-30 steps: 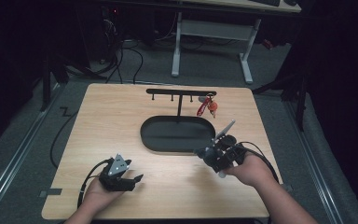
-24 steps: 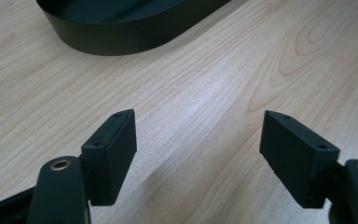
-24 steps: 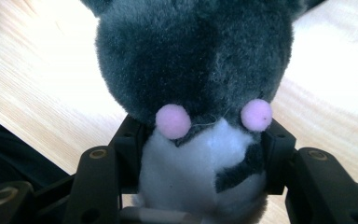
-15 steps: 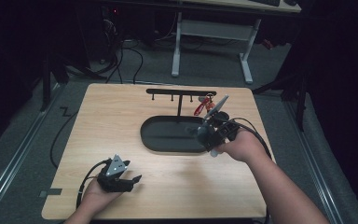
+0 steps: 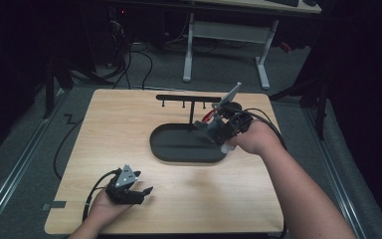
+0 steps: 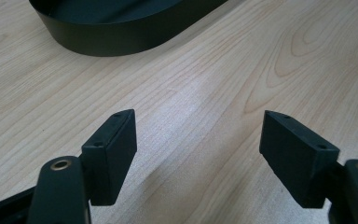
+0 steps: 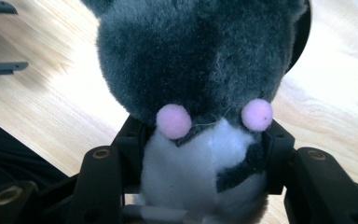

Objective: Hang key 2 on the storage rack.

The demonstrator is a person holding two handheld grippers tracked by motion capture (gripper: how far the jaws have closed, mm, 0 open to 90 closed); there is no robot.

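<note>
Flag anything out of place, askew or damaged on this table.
Nothing stands out. The oval black tray sits flat on the wooden table, and the hook rack stands upright behind it. The right gripper holds a grey plush toy; the left gripper rests open.

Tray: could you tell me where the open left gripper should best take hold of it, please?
Probably the near wall of the tray, which faces the left gripper. Come from above, one jaw inside and one outside: the wall is thin and upright, while the oval tray looks too wide to span.
</note>
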